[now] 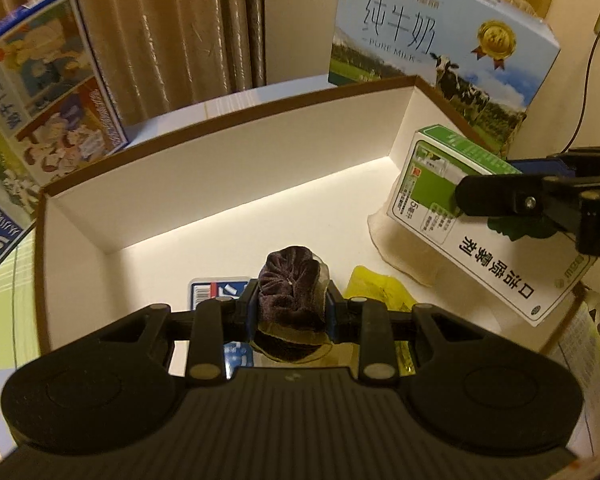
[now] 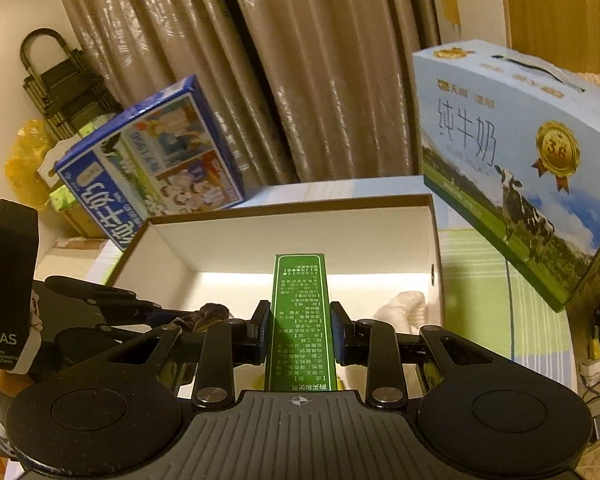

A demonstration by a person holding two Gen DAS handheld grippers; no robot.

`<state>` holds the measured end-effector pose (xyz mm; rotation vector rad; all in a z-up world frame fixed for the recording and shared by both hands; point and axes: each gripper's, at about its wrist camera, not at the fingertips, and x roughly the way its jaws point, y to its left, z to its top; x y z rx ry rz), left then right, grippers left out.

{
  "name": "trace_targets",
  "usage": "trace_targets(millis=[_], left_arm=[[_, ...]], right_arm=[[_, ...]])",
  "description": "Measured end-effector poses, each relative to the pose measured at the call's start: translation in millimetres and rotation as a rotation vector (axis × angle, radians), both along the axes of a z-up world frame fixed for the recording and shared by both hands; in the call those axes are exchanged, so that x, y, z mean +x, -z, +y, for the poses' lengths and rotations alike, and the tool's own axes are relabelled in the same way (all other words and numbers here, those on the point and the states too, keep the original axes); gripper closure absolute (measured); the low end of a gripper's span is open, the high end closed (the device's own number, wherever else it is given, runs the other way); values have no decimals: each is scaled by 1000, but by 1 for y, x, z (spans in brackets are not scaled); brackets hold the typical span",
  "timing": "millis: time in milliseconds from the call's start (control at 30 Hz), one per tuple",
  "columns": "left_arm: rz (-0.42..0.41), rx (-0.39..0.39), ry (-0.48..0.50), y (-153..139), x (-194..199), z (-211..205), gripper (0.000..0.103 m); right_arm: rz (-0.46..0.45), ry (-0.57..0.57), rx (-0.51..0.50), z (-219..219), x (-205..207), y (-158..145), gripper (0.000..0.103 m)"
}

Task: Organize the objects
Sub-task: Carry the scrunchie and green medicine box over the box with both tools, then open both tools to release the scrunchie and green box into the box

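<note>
1. While both hand-held tools hang over the open white cardboard box [image 1: 204, 184], the left gripper [image 1: 292, 304] is clamped on a dark purple velvet scrunchie [image 1: 290, 288], whose bunched fabric bulges out beyond the blue finger pads.
2. Beneath the scrunchie, on the box floor, lie a blue-and-white packet [image 1: 210, 290] at the near left and a crumpled yellow wrapper [image 1: 374, 286] just to its right; whether the scrunchie touches the floor cannot be told.
3. At the right of the box, the right gripper [image 2: 300, 330] is closed on a green-and-white oral spray carton [image 2: 300, 308], held by its narrow sides and tilted over a cream cloth [image 1: 396, 236] that lies in the far right corner.
4. Seen from the left wrist, the carton's white face with black print points toward the near right.
5. Outside the box, a pale blue pure-milk case [image 2: 512, 160] stands at the far right and a dark blue milk carton [image 2: 152, 160] leans at the far left.
6. Behind both hangs a beige curtain [image 2: 300, 60].
</note>
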<state>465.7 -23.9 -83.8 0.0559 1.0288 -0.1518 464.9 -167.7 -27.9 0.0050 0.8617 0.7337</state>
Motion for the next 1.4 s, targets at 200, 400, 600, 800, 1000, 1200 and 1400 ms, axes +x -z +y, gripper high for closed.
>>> trace_targets(millis=[200, 400, 600, 800, 1000, 1200, 1400], left_arm=[[23, 6, 5, 16, 17, -7, 75], [34, 25, 8, 27, 32, -13, 74], [13, 32, -4, 19, 40, -15, 45], [-22, 27, -31, -6, 43, -6, 34], [-22, 53, -56, -19, 27, 16, 26], [-29, 59, -82, -29, 8, 33, 26], [-35, 47, -114, -34, -7, 44, 25]], right_arm=[[9, 18, -7, -2, 10, 8, 76], [12, 32, -10, -5, 17, 13, 76], [14, 41, -9, -7, 21, 17, 76], [13, 38, -8, -6, 23, 18, 76], [36, 13, -38, 7, 29, 27, 76], [51, -24, -94, 28, 38, 43, 76], [-6, 2, -73, 41, 49, 52, 76]])
